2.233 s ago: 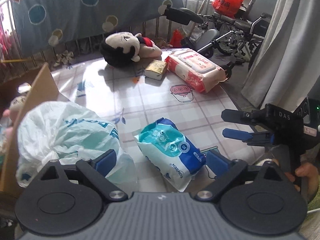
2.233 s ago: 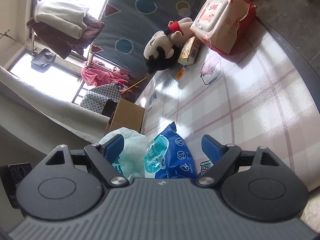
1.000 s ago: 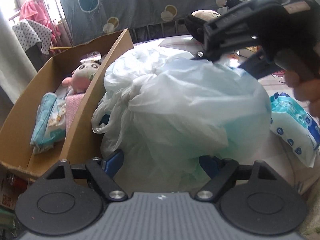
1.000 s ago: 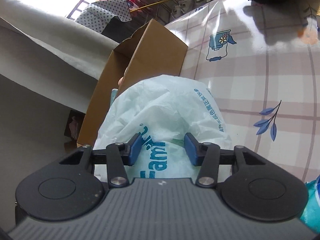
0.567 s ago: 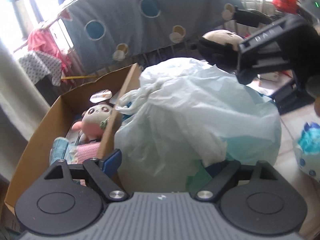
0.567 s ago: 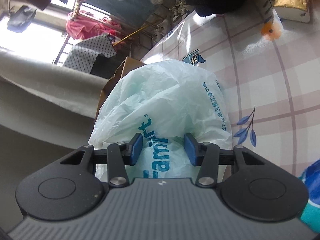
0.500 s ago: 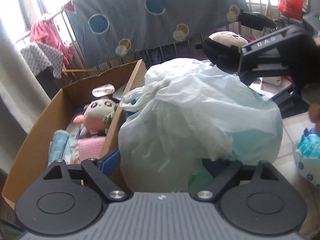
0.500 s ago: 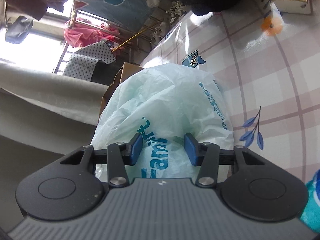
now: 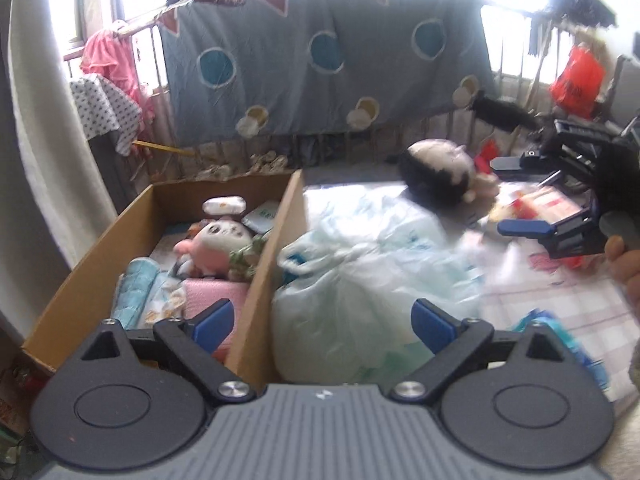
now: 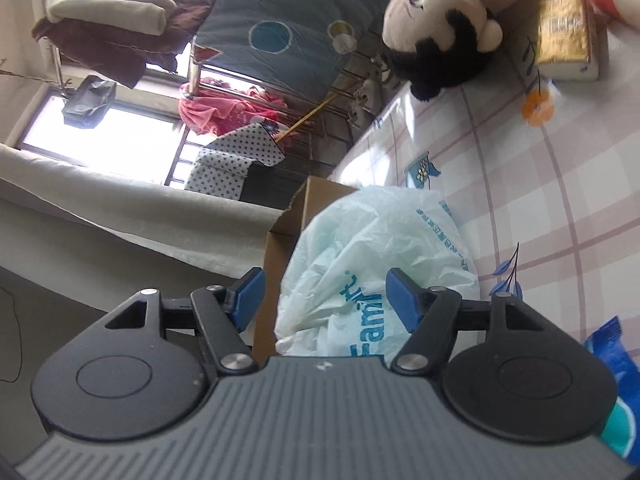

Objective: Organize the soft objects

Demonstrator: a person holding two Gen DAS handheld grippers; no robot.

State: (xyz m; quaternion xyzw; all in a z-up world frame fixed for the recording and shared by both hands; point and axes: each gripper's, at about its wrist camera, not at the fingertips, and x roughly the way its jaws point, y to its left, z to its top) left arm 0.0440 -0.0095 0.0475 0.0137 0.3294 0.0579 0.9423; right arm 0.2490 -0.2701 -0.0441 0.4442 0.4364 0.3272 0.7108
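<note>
The pale green crumpled plastic bag (image 9: 360, 256) lies at the centre of the left wrist view on the checked desk (image 9: 560, 304), touching the outer wall of the brown cardboard box (image 9: 276, 240) at centre left. The left tool (image 9: 324, 320), at the bottom of that frame, has just been opening; its blue pads stand wide and clear of the bag, one pad over the box. In the right wrist view the right tool (image 10: 324, 296) has likewise just been opening, its pads apart on either side of the bag (image 10: 380, 264) without pressing it. The black-haired plush doll (image 10: 436, 32) lies at upper right there, beside a gold-wrapped tissue pack (image 10: 564, 36).
</note>
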